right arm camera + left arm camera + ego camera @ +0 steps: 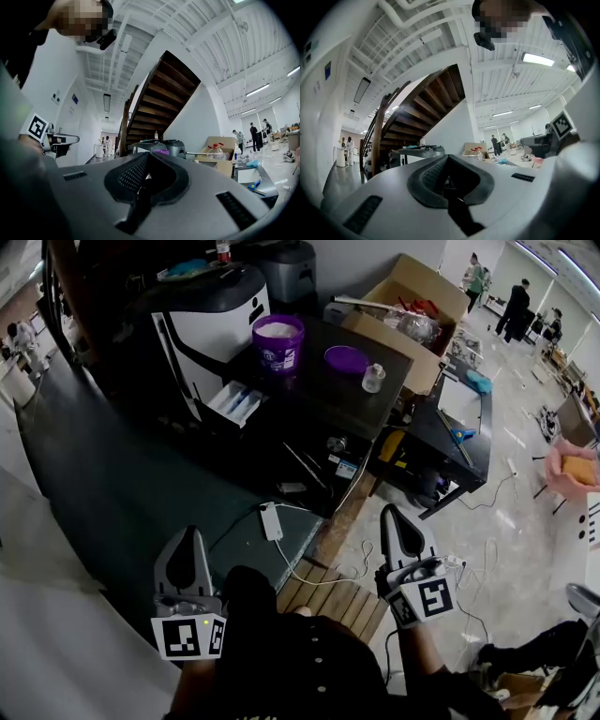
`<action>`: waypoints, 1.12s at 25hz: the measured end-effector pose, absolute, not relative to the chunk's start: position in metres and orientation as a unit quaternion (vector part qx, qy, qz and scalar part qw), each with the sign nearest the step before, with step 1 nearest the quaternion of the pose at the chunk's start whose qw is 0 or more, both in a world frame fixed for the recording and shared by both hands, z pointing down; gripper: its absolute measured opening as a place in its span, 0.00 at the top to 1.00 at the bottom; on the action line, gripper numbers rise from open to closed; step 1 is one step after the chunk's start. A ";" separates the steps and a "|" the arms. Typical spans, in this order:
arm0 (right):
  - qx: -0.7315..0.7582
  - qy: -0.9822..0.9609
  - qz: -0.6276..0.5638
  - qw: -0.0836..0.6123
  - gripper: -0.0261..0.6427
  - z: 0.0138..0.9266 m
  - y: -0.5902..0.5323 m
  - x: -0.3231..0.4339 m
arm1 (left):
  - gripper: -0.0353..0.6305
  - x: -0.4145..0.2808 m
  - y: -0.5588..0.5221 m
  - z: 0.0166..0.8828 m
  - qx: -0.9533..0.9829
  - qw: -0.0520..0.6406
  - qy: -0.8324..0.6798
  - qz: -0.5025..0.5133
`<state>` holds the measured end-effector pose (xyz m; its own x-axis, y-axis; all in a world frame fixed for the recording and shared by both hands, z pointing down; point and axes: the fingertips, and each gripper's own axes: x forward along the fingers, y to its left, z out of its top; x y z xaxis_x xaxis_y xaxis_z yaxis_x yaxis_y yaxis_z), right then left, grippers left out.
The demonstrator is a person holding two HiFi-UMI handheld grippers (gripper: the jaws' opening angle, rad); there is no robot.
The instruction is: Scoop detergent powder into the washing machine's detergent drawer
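The white and black washing machine [211, 329] stands at the back of a black table [309, 442], its detergent drawer [236, 402] pulled out. A purple tub of white powder [278, 341] stands open beside it, with its purple lid [346, 359] and a small clear cup [373, 378] to the right. Both grippers are held low and near my body, far from the table's things. My left gripper [190, 532] [447, 157] is shut and holds nothing. My right gripper [392, 510] [149, 153] is also shut and holds nothing. Both point level toward the table.
A cardboard box [412, 306] with bottles sits behind the table at the right. A white power strip [272, 520] and its cable lie on the green mat, with wooden slats [328, 596] nearby. A low black stand [459, 427] is at the right. People stand far off.
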<state>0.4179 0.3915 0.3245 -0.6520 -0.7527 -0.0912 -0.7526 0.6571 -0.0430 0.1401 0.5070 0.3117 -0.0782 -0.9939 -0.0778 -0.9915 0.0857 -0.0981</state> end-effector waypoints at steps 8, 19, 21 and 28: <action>-0.404 0.913 -0.007 0.048 0.92 0.331 0.389 0.408 | 0.94 0.131 0.503 0.315 -0.677 0.058 0.734 -0.009; -0.397 0.915 -0.022 0.070 0.66 0.328 0.363 0.370 | 0.94 0.093 0.479 0.320 -0.676 0.049 0.735 -0.005; -0.395 0.915 -0.026 0.077 0.66 0.323 0.355 0.357 | 0.94 0.081 0.469 0.318 -0.677 0.048 0.735 -0.004; -0.414 0.905 -0.029 0.091 0.68 0.296 0.312 0.312 | 0.94 0.033 0.429 0.298 -0.685 0.047 0.727 -0.009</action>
